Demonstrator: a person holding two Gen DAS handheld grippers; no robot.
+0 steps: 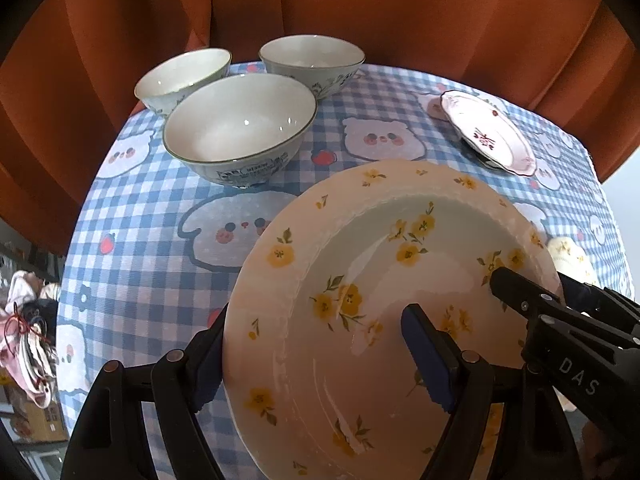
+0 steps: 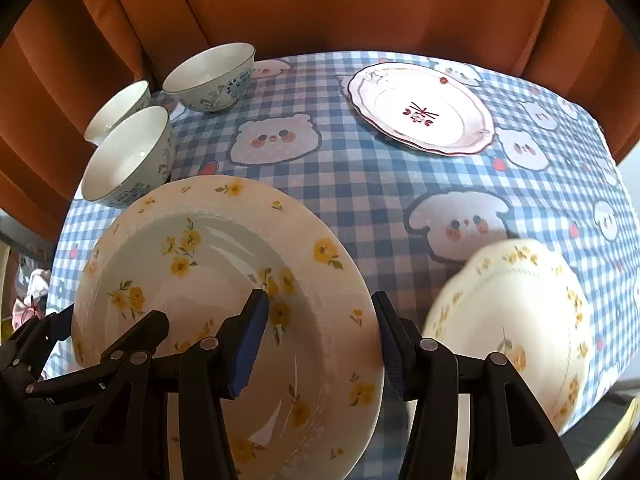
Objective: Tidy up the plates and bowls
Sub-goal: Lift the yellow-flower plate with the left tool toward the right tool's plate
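A large cream plate with yellow flowers [image 1: 380, 248] [image 2: 208, 240] hangs tilted above the checked tablecloth [image 1: 160, 220], held from both sides. My left gripper [image 1: 318, 360] is shut on its left rim, one blue pad outside the edge and one inside the well. My right gripper [image 2: 322, 346] is shut on its right rim in the same way. The right gripper's black fingers [image 1: 520, 292] show at the plate's far edge in the left wrist view. Three white bowls [image 1: 240, 120] [image 2: 128, 160] stand grouped at the back left. A pink-rimmed plate [image 1: 488, 132] [image 2: 420, 108] lies at the back right.
A second yellow-flowered dish [image 2: 512, 320] [image 1: 568, 256], blurred, sits near the table's front right edge. An orange curtain [image 1: 360, 8] hangs close behind the table. Clutter [image 1: 28, 332] lies below the table's left edge.
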